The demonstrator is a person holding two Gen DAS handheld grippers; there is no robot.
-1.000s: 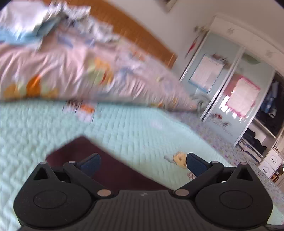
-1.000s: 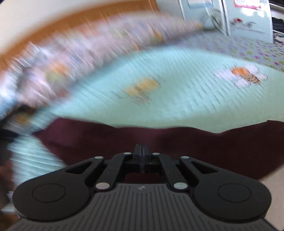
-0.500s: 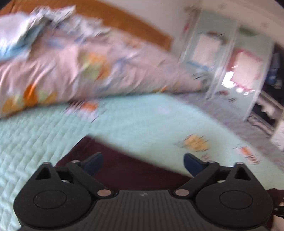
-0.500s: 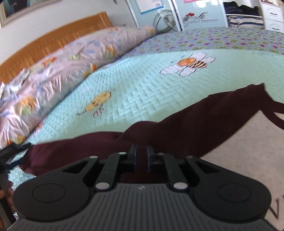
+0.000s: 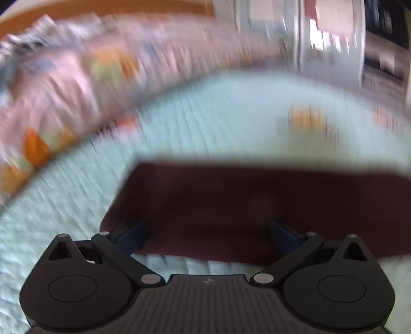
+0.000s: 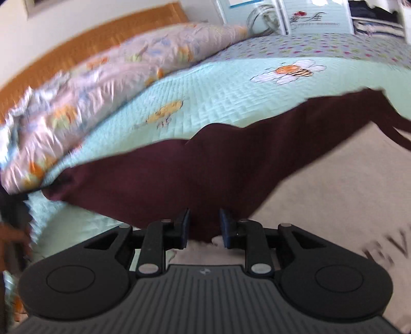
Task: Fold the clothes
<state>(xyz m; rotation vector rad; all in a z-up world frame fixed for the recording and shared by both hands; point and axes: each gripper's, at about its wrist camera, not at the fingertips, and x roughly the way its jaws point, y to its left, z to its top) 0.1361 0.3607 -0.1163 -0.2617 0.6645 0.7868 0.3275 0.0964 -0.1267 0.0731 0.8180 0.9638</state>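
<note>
A dark maroon garment (image 5: 257, 203) lies on the mint quilted bedspread (image 5: 210, 115). In the left wrist view, which is blurred, my left gripper (image 5: 208, 231) is wide open over the garment's near left edge, holding nothing. In the right wrist view the maroon garment (image 6: 205, 174) lies partly over a beige garment with dark letters (image 6: 346, 195). My right gripper (image 6: 204, 226) has its jaws a small gap apart, just at the maroon garment's near edge, with the cloth no longer clamped.
A rumpled pink patterned duvet (image 6: 90, 84) lies along the far side of the bed, against an orange headboard (image 6: 97, 43). A wardrobe with sliding doors (image 6: 295, 15) stands beyond the bed. A hand shows at the left edge (image 6: 10, 231).
My right gripper went from shut on the maroon garment to partly open, letting it go. My left gripper stayed open and swung right, over more of the garment.
</note>
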